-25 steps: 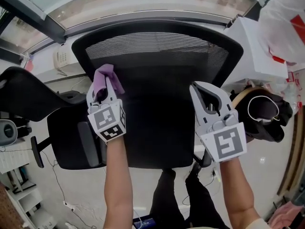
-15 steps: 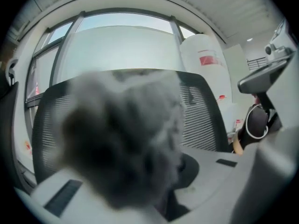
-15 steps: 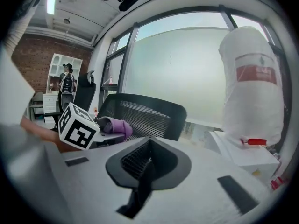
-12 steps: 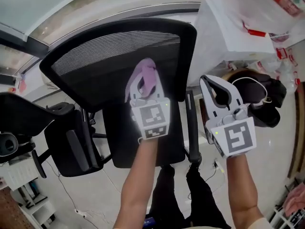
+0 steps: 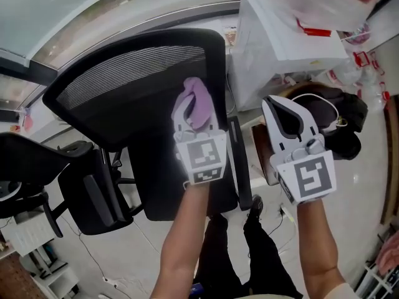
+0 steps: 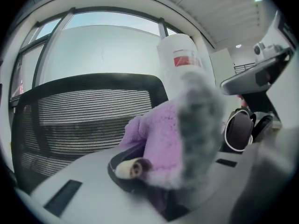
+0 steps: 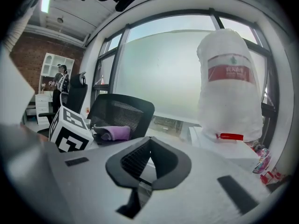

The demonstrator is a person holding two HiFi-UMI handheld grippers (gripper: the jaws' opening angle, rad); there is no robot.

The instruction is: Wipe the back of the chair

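The black mesh chair back (image 5: 118,83) fills the upper left of the head view, its rear side facing me. My left gripper (image 5: 192,112) is shut on a purple cloth (image 5: 199,101), which rests against the chair back near its right edge. In the left gripper view the fuzzy cloth (image 6: 161,134) bulges out of the jaws in front of the mesh (image 6: 84,120). My right gripper (image 5: 279,109) is shut and holds nothing, off to the right of the chair. In the right gripper view its pads (image 7: 135,160) meet, with the chair (image 7: 122,113) and cloth (image 7: 115,133) at left.
A white box (image 5: 280,48) with a plastic bag on it stands right of the chair. A dark bag with a white cord (image 5: 333,114) lies beyond the right gripper. A second black chair (image 5: 37,161) is at left, and a window runs behind. A person's legs (image 5: 240,248) are below.
My left gripper has carried the cloth from the left side of the chair back across to its right edge. The chair has shifted left in view. The right gripper stays shut at the right.
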